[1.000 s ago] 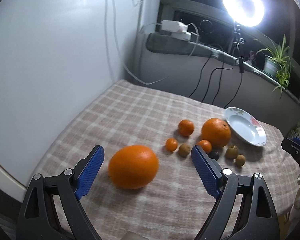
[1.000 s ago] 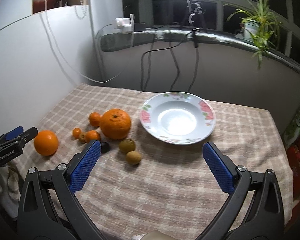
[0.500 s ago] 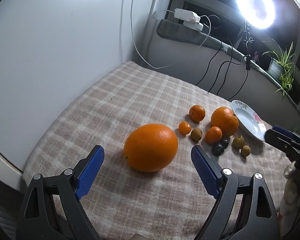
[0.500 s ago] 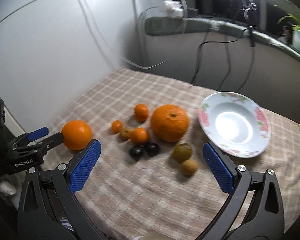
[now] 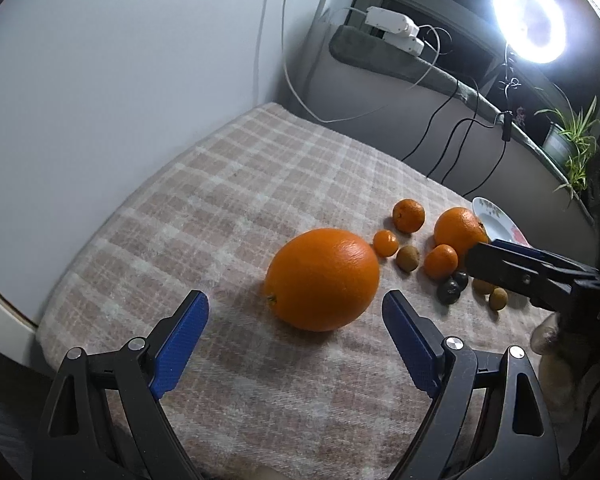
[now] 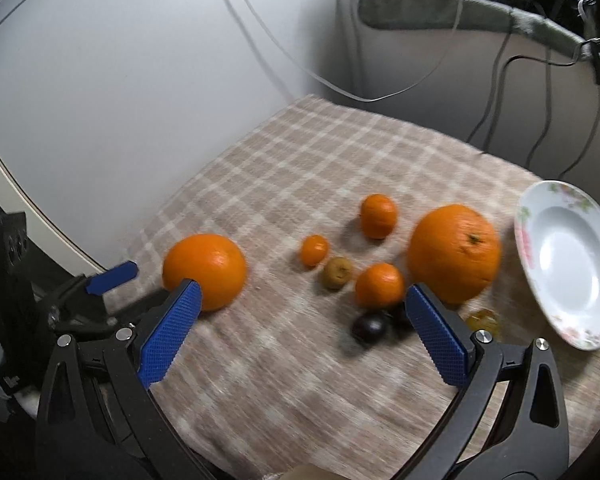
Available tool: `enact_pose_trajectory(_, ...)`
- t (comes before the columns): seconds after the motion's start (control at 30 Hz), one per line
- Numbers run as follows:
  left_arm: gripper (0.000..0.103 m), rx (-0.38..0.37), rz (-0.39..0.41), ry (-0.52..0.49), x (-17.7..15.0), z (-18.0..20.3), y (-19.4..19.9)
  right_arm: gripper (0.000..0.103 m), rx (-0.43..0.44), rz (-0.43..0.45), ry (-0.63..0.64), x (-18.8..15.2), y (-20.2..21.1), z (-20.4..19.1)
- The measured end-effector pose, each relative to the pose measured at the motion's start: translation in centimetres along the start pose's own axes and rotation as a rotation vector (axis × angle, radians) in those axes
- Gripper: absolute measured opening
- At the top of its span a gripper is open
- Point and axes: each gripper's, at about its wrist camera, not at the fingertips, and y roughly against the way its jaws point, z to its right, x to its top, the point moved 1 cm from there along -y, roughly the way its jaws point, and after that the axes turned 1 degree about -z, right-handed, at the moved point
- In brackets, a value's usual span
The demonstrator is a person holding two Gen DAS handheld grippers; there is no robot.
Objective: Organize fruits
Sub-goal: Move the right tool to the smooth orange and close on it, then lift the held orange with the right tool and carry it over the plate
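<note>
A big orange (image 5: 322, 279) lies on the checked cloth, just ahead of my open, empty left gripper (image 5: 296, 334); it also shows in the right wrist view (image 6: 205, 270). A second big orange (image 6: 453, 253) lies beside a white flowered plate (image 6: 568, 264). Small oranges (image 6: 378, 216), brownish fruits (image 6: 337, 273) and dark plums (image 6: 369, 328) lie between them. My right gripper (image 6: 300, 326) is open and empty, above the small fruits. It shows at the right of the left wrist view (image 5: 516, 270).
A white wall (image 5: 120, 80) bounds the cloth on the left. Cables (image 5: 456, 136) hang down behind the table. A ring light (image 5: 529, 18) and a potted plant (image 5: 572, 148) stand at the back right.
Both grippers have swung left. The left one has closed in on the near big orange. The right one has moved from facing the plate to above the small fruits.
</note>
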Motion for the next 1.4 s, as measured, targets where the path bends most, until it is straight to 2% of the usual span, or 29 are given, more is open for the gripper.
enact_pose_trajectory(0.53,0.089,-0.134,-0.025,0.044,0.0,-0.4,-1.5,0.103,0.16,-0.123,0.003,1.9,-5.0,-2.1)
enact_pose_trajectory(0.7,0.087,-0.15,-0.045,0.05,-0.1,-0.3,-2.4,0.103,0.197,-0.155,-0.001,2.0,-6.3,-2.4)
enact_pose_trajectory(0.8,0.087,-0.159,-0.047,0.053,-0.1,-0.3,-2.5,0.095,0.213,-0.182,-0.005,1.9,-7.1,-2.5)
enact_pose_trajectory(1.0,0.084,-0.166,-0.061,0.06,0.0,-0.4,-3.0,0.093,0.243,-0.198,0.016,1.9,-7.8,-3.4)
enact_pose_trajectory(1.13,0.08,-0.159,-0.07,0.061,0.0,-0.6,-3.4,0.088,0.258,-0.225,0.032,1.8,-8.6,-4.0)
enact_pose_trajectory(1.27,0.071,-0.16,-0.074,0.052,0.0,-0.5,-3.6,0.079,0.295,-0.238,0.03,1.8,-8.9,-4.1)
enact_pose_trajectory(1.4,0.071,-0.14,-0.074,0.034,0.0,-0.2,-3.6,0.078,0.298,-0.237,0.03,1.8,-8.8,-4.1)
